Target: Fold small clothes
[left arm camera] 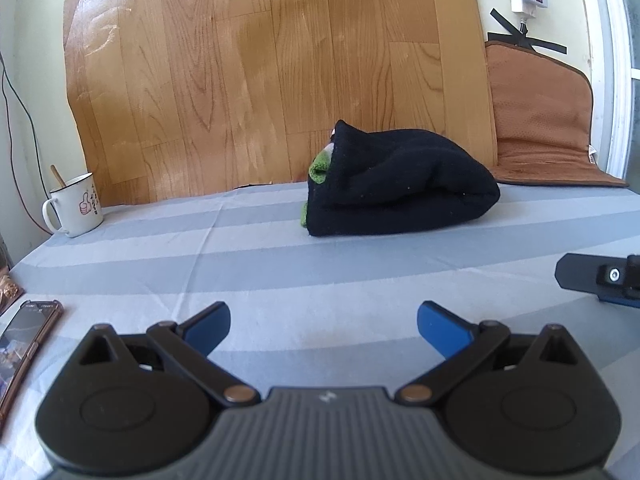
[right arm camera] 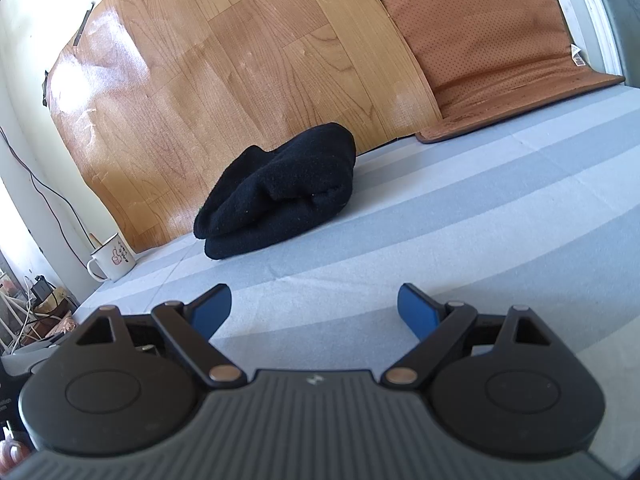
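A small black garment (left arm camera: pixel 400 184) with a green lining showing at its left end lies folded in a bundle on the grey striped cloth (left arm camera: pixel 280 272), near the wooden board at the back. It also shows in the right wrist view (right arm camera: pixel 280 196). My left gripper (left arm camera: pixel 324 328) is open and empty, well short of the bundle. My right gripper (right arm camera: pixel 316 312) is open and empty, also short of it. One finger of the right gripper (left arm camera: pixel 596 280) shows at the right edge of the left wrist view.
A white enamel mug (left arm camera: pixel 76 208) with a stick in it stands at the back left, also in the right wrist view (right arm camera: pixel 114 258). A phone (left arm camera: pixel 24 340) lies at the left edge. A brown mat (left arm camera: pixel 540 120) leans at the back right. A wood-grain board (left arm camera: pixel 260 72) stands behind.
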{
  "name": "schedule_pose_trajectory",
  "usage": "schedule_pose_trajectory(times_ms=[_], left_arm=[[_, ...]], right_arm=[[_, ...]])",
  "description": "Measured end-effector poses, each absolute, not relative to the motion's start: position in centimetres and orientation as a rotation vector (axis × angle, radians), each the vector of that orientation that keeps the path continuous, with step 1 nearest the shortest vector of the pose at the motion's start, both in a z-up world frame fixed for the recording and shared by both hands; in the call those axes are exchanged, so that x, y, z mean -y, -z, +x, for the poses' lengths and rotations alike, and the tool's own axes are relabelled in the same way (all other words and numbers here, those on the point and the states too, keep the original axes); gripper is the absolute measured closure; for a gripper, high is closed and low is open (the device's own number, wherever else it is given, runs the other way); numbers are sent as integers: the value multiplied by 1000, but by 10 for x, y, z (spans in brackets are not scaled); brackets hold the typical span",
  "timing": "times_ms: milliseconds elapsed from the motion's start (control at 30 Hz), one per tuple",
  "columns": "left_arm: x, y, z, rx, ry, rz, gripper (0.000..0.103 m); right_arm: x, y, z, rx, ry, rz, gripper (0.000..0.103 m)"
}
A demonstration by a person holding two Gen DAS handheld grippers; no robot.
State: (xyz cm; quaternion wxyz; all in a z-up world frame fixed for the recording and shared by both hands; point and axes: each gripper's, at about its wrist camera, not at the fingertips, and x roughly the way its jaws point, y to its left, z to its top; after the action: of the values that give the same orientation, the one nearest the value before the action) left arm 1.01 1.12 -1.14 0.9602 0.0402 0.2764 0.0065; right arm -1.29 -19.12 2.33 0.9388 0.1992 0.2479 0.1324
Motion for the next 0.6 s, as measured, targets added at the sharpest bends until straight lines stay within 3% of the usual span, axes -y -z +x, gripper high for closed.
schedule_pose_trajectory(times_ms=[600], left_arm=[[-19,16,20,-650,-52,44,0]], right_arm=[[191,-24,-14,-506,-267,408,11]])
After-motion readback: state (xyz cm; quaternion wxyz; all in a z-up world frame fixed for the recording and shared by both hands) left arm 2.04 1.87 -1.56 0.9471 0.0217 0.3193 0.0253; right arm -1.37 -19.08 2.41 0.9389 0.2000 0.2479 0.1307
